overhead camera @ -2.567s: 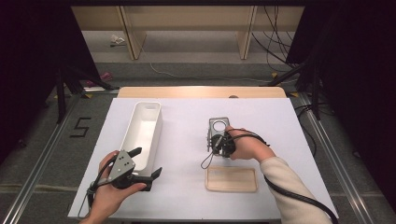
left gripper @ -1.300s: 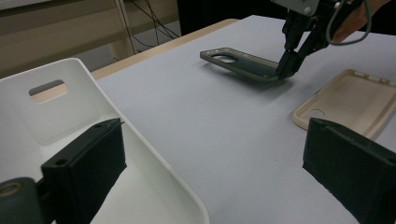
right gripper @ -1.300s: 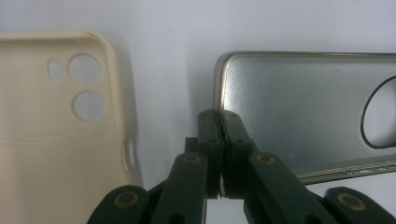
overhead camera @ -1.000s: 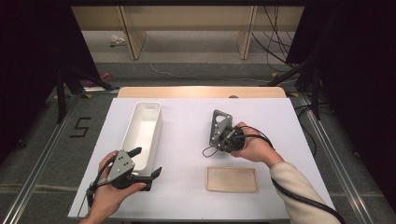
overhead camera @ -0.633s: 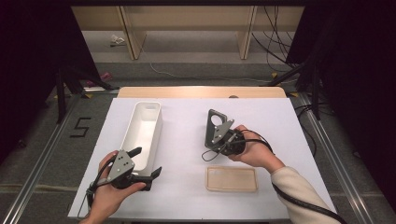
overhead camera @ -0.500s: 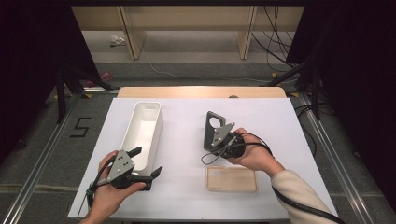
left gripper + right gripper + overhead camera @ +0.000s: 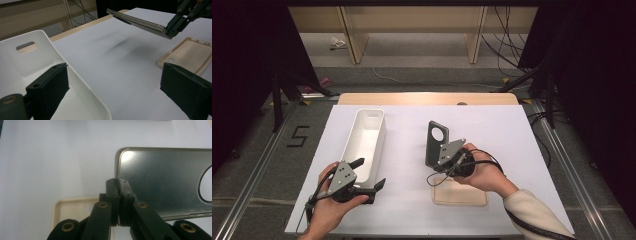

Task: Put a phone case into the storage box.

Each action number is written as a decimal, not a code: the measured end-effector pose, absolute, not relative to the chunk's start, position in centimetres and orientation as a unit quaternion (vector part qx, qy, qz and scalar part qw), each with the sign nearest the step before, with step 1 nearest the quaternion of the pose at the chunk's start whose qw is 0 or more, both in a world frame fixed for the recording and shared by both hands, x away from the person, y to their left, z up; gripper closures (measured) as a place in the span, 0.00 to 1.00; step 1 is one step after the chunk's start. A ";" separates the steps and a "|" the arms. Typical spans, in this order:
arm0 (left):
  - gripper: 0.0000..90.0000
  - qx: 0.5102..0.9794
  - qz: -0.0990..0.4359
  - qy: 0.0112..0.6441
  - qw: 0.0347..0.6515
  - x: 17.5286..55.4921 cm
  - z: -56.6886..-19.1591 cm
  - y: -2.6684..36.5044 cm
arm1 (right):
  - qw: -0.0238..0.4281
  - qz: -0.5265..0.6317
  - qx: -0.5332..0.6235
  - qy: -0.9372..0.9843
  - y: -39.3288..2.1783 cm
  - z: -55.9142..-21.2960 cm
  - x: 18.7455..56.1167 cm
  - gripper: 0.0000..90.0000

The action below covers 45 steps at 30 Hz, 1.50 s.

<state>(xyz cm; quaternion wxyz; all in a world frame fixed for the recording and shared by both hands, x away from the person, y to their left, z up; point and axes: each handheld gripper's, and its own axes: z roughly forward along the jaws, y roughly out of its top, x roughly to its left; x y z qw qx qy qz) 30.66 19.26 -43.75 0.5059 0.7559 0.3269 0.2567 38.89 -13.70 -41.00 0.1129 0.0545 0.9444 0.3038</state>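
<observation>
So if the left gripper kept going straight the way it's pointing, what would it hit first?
Probably nothing soon. The left gripper is open and points across bare table, between the white bin and the beige phone case. The phone in the right gripper hangs farther ahead, seemingly above that line.

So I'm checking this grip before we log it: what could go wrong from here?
1. The right gripper pinches the grey phone only at one corner, so the phone, held above the table, may swing or slip out.
2. The beige phone case lies loose right under that hand; a drop could knock it aside.
3. The left gripper rests open beside the white bin, so nothing steadies the case if the phone is pressed in.
</observation>
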 end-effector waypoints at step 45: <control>0.16 0.760 0.205 0.374 0.491 37.0 -38.6 15.7 | 0.115 0.329 0.012 0.937 -11.0 -40.3 35.7 0.99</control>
